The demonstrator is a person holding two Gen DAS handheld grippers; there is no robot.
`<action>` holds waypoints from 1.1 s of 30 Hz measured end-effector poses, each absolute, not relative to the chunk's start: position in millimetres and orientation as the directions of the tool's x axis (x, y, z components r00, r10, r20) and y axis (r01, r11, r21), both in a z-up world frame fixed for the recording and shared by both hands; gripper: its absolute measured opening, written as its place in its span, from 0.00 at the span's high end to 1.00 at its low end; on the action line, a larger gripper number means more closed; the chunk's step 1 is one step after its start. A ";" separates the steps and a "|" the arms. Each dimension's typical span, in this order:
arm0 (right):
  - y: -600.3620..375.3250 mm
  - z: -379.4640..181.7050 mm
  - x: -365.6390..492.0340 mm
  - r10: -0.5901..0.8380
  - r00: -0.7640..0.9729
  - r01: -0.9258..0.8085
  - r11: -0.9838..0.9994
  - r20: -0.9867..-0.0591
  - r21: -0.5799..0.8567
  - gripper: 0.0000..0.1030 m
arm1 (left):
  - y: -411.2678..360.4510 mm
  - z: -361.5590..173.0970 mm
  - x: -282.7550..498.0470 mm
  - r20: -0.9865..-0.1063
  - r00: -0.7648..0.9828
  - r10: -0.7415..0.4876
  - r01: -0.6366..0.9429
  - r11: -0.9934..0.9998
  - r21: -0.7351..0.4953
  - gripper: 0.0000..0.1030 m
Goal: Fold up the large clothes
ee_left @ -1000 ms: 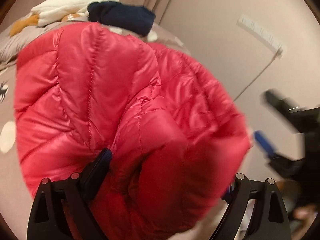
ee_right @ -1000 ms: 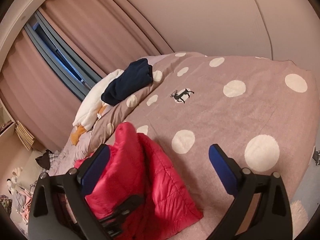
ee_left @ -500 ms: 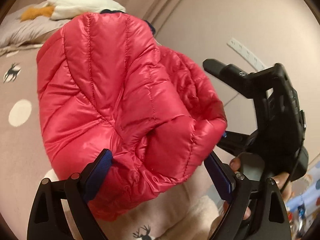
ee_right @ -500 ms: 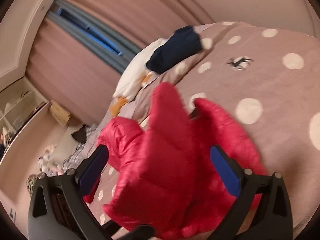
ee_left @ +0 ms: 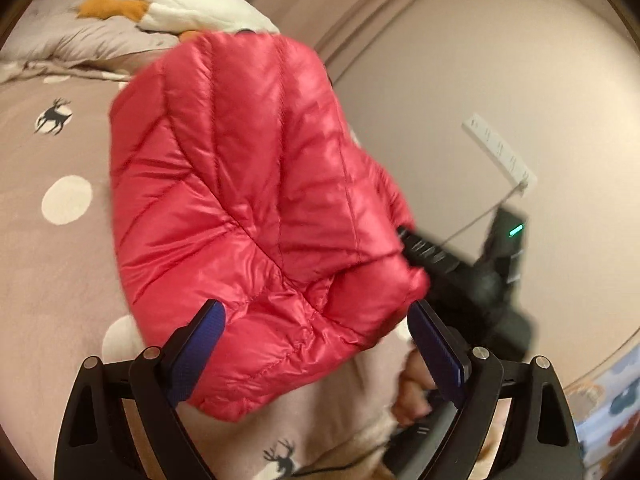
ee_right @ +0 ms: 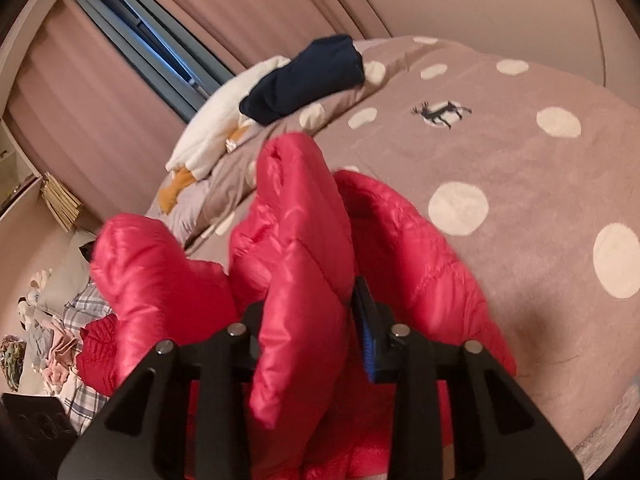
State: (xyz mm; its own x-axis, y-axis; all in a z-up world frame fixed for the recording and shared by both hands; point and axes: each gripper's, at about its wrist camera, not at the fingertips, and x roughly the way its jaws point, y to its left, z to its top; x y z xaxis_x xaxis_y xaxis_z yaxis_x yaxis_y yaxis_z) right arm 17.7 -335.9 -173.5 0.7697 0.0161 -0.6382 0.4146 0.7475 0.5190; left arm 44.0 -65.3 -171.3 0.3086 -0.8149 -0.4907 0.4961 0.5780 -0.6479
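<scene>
Closing right gripper (ee_right: pixel 316 340) on upright fold of red jacket (ee_right: pixel 304 280); fabric between jaws, pads about touching. Left gripper (ee_left: pixel 316 352) wide open, jacket bulk (ee_left: pixel 248 200) bunched between fingers, no clamp seen. Jacket lifted over spotted bed cover (ee_right: pixel 520 184), long axis running away from both grippers. Right hand nearer to usable edge.

The red jacket (ee_left: pixel 248 208) is glossy, quilted, puffy cloth. The dotted bed cover (ee_right: pixel 520 184) looks matt and fuzzy. The gripper fingers (ee_left: pixel 200 344) seem matt black plastic with ribbed blue pads.
</scene>
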 end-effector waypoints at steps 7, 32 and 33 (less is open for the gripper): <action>-345.9 -197.9 14.4 -0.008 0.720 0.473 0.738 -0.694 0.482 0.68 | -2.3 -157.2 56.4 -0.435 0.507 -0.744 0.396 0.649 -0.650 0.12; -407.7 -263.9 -17.1 -0.090 0.708 0.542 0.704 -0.700 0.458 0.64 | -133.0 -228.2 154.5 -0.643 0.573 -0.509 0.219 0.851 -0.478 0.10; -409.1 -260.9 -16.9 -0.091 0.699 0.548 0.706 -0.709 0.449 0.64 | -142.6 -231.2 157.5 -0.658 0.563 -0.500 0.223 0.859 -0.461 0.10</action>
State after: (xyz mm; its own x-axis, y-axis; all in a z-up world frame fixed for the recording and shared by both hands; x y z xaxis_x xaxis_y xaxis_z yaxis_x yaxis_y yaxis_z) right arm -16.9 -409.1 -260.9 0.6991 -0.0910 -0.7092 0.5477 0.7058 0.4493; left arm 157.5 -142.6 -231.2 0.5632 -0.4998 -0.6580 0.2231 0.8588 -0.4612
